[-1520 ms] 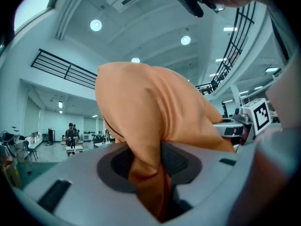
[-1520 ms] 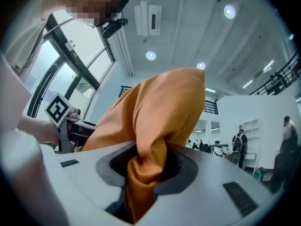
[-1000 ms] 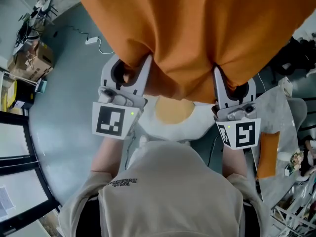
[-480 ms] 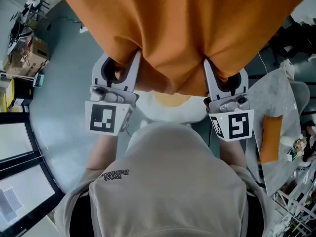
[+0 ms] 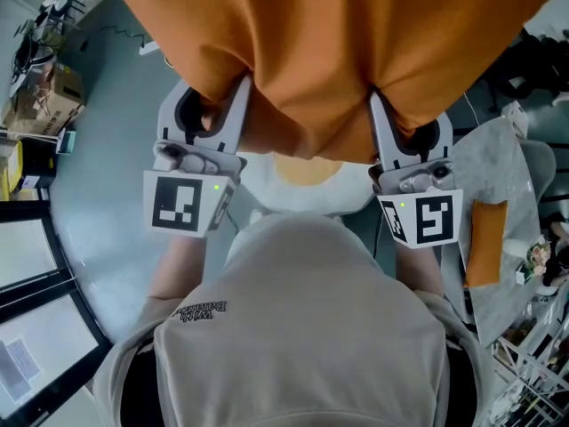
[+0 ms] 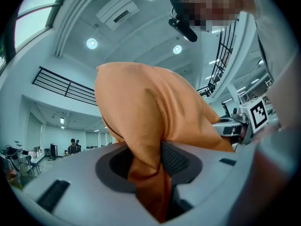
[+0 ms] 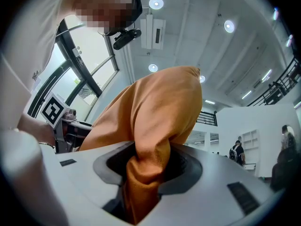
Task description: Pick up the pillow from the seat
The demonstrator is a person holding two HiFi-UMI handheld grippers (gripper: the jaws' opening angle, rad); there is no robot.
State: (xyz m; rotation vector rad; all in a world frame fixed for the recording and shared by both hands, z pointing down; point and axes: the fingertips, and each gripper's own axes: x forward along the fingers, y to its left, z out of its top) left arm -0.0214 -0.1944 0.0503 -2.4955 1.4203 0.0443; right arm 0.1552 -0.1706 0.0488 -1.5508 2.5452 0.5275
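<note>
orange soft fabric pillow long axis runs left-right across both grippers | left gripper clamped on its near edge | right gripper same | equally near

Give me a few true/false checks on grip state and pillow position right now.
1. The left gripper and the right gripper are both clamped on the orange pillow. True.
2. The pillow lies flat on the seat. False: it is held up in the grippers, with the ceiling behind it in both gripper views.
3. The right gripper's jaws stand wide open and empty. False: bunched pillow fabric is pinched between them.
4. An orange item lies on the grey table at the person's right. True.
</note>
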